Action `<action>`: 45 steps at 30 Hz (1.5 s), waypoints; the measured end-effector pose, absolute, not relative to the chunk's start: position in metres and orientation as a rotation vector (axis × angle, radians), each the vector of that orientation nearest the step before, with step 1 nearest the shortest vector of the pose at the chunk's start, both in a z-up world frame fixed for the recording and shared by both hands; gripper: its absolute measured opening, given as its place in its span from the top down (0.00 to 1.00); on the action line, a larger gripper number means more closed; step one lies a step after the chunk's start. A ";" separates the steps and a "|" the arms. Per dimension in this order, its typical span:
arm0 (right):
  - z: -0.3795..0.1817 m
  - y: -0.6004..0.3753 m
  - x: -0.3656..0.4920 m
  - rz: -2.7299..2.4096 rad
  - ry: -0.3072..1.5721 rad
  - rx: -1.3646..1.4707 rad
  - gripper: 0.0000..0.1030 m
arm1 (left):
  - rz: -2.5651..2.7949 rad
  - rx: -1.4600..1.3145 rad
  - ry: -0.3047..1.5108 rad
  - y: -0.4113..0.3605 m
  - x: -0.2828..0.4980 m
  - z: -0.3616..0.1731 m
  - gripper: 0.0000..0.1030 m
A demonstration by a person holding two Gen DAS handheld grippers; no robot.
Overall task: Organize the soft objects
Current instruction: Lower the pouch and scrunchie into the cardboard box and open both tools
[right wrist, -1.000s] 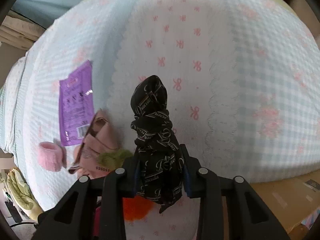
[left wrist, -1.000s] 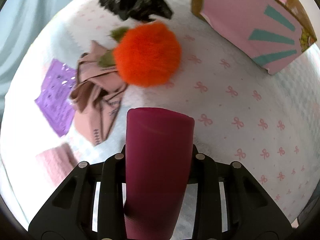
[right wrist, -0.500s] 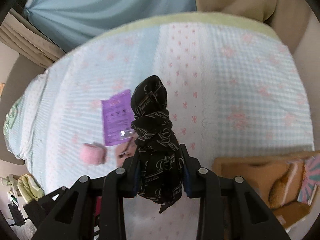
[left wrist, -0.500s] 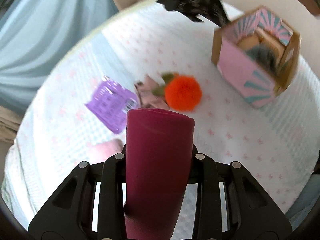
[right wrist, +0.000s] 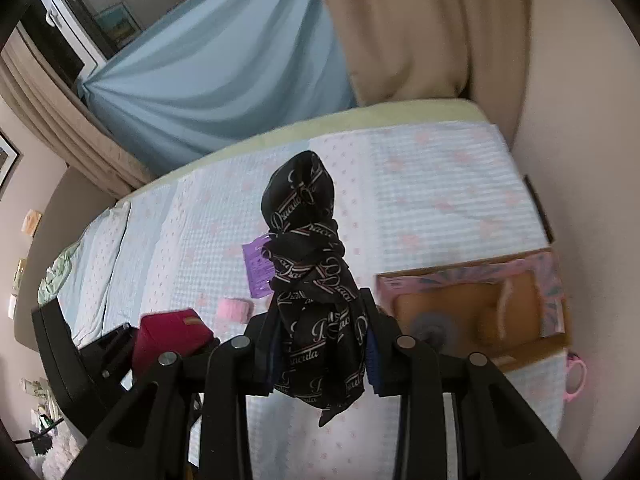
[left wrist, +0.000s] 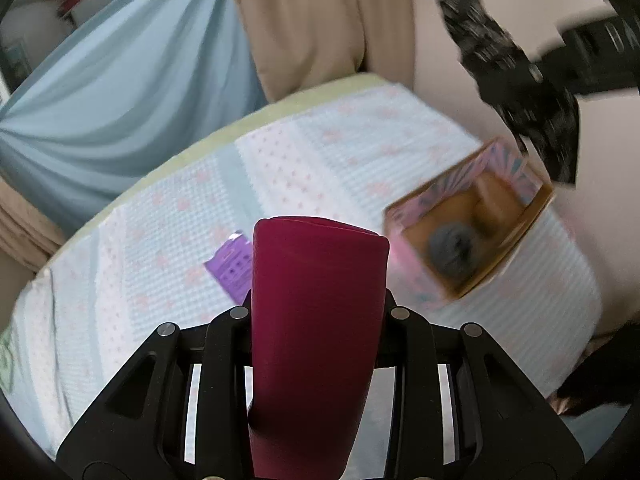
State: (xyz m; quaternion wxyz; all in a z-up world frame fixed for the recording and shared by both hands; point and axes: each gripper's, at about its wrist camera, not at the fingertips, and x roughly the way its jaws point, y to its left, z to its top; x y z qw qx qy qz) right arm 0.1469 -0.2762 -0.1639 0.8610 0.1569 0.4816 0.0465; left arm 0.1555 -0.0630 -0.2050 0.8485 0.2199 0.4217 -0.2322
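Note:
My left gripper [left wrist: 318,312] is shut on a rolled magenta cloth [left wrist: 316,320], held high above the bed; it also shows in the right wrist view [right wrist: 168,336]. My right gripper [right wrist: 320,320] is shut on a knotted black printed scarf [right wrist: 312,272], which also shows blurred in the left wrist view [left wrist: 516,80], above the box. An open pink cardboard box [left wrist: 472,228] sits at the bed's right side [right wrist: 480,312] with a grey fluffy item [left wrist: 452,248] and a tan item inside.
The bed has a bow-patterned cover [left wrist: 320,152]. A purple packet [left wrist: 232,268] and a pink fluffy item [right wrist: 234,310] lie on it. Blue and beige curtains [right wrist: 240,60] hang behind. A wall is close on the right.
Both grippers have risen well above the bed with their cloths. The right gripper moved right toward the box. The orange pompom and pink cloth are hidden from view.

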 end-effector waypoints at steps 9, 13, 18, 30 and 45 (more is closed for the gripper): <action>-0.166 -0.360 0.107 0.000 1.011 0.347 0.70 | -0.505 0.345 0.884 -0.134 0.143 -0.180 0.72; -0.183 -0.391 0.105 -0.040 1.044 0.347 0.70 | -0.518 0.276 0.921 -0.168 0.144 -0.188 0.72; -0.221 -0.427 0.115 -0.084 1.115 0.343 0.70 | -0.527 0.200 1.002 -0.206 0.162 -0.213 0.72; -0.342 -0.493 0.145 -0.126 1.307 0.502 0.70 | -0.579 0.230 1.179 -0.305 0.221 -0.302 0.73; -0.379 -0.505 0.145 -0.113 1.218 0.547 0.00 | -0.572 0.281 1.191 -0.342 0.250 -0.349 0.00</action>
